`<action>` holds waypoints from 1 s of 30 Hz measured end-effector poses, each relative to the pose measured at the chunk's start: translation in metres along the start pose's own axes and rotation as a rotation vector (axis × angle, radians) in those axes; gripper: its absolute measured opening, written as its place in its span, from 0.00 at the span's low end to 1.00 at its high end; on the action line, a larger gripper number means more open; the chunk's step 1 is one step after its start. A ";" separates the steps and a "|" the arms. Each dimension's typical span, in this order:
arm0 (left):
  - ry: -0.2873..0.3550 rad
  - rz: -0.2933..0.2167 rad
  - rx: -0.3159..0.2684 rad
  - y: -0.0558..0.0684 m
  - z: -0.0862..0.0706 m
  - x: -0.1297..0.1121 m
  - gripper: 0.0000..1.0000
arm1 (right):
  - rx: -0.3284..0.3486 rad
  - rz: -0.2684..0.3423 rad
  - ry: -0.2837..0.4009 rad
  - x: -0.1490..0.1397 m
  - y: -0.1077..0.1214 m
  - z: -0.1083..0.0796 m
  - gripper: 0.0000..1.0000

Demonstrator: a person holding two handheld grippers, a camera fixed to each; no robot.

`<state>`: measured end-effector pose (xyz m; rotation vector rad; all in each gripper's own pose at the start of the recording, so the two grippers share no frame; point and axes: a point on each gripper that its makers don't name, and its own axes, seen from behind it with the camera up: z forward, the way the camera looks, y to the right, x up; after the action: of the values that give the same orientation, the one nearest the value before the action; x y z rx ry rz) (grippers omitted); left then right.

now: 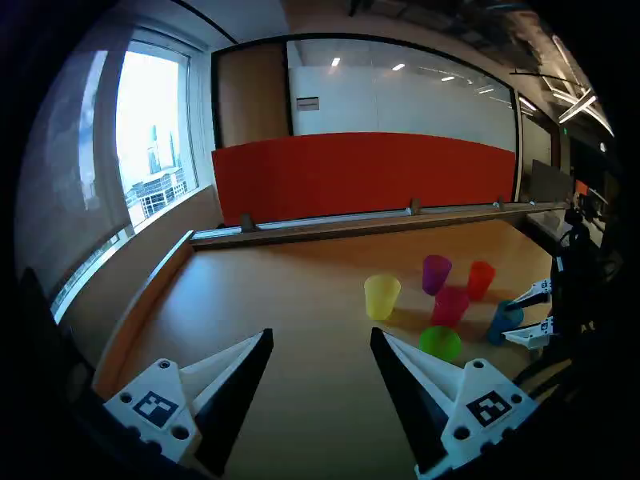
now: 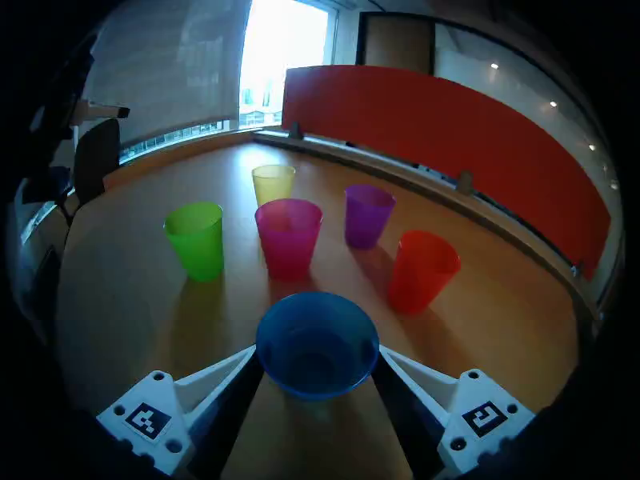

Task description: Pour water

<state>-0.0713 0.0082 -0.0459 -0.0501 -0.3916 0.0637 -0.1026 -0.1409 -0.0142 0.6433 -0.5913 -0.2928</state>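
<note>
Six plastic cups stand upright on the wooden table. The blue cup sits between the fingers of my right gripper, which is open around it; I cannot tell whether the fingers touch it. Beyond it stand the green cup, magenta cup, yellow cup, purple cup and red cup. My left gripper is open over bare table, with nothing between its fingers. From there the yellow cup, the green cup and the blue cup lie ahead to the right.
A red partition panel runs along the table's far edge behind a raised rail. Windows line one side. A dark chair stands past the table's left edge in the right gripper view.
</note>
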 end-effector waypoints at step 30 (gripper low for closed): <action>0.018 0.016 -0.092 0.038 0.023 -0.001 0.90 | -0.058 0.021 0.144 0.080 0.008 -0.048 0.91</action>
<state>-0.0829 0.0467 -0.0271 -0.1450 -0.3764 0.0612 -0.0097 -0.1464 -0.0062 0.5967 -0.4494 -0.2409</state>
